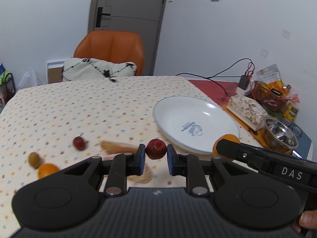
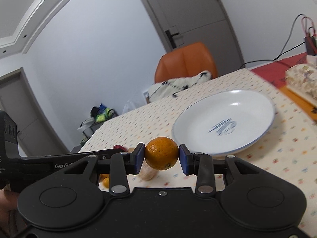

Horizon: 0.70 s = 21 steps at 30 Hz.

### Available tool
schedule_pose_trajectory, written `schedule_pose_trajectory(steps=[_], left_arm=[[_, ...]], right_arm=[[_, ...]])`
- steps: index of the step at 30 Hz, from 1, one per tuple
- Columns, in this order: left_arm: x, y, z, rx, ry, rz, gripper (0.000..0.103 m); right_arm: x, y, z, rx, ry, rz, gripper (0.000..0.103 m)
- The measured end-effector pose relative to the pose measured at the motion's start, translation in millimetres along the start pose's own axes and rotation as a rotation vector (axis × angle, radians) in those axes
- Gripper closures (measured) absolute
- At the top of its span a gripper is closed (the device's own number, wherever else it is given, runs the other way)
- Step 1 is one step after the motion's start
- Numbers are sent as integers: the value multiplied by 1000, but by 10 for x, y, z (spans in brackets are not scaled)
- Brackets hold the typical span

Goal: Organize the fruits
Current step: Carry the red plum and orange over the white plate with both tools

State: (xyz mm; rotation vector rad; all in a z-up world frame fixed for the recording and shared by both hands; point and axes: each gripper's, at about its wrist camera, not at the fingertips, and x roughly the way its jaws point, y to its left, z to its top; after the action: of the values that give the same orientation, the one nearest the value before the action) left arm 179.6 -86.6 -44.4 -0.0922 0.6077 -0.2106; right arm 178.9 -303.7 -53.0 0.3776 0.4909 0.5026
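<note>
Landmark is the white plate (image 1: 196,123); everything below is relative to it, nearest to you first.

Your left gripper (image 1: 154,154) sits on the near-left side of the plate, just off its rim. It has a small dark red fruit (image 1: 156,149) pinched between the blue pads, jaws narrow, both pads touching the skin. The fruit looks lifted off the cloth, so I judge it's mid-carry, held level to clear the rim.

Your right gripper (image 2: 161,155) is at the plate's near edge. It clamps an orange (image 2: 161,153), jaws about half open because the fruit is wider, with both pads in contact. Grip is across the widest part, which should stop it rolling out. Its tip and the orange also show in the left view, right beside the rim.

The plate has nothing in it, so nothing is sorted yet. Both fruits are staged for a drop, I'd say.

Left of the plate, still on the dotted tablecloth (image 1: 79,103): a beige blurred item under the left gripper, can't tell what it is; a second red fruit (image 1: 79,143); farther left a brownish kiwi-like fruit (image 1: 34,159) and another orange (image 1: 47,170), those two nearly touching.

To the plate's right: steel bowl (image 1: 280,134), patterned box (image 1: 246,108), basket. Keep clear of them.

Beyond the plate: orange chair (image 1: 111,49) with a cushion.
</note>
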Motion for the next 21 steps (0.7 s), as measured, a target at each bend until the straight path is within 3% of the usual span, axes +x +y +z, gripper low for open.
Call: schedule_pose_trajectory(steps=[13,21], left_arm=[[315,-404,136,27,9,-49,82],[548,-536,196,41,27,-62,82]], right_arm=[[-184,-432,129,37,-74,-59,67],[-112,-609,148,49,-72,-85,67]])
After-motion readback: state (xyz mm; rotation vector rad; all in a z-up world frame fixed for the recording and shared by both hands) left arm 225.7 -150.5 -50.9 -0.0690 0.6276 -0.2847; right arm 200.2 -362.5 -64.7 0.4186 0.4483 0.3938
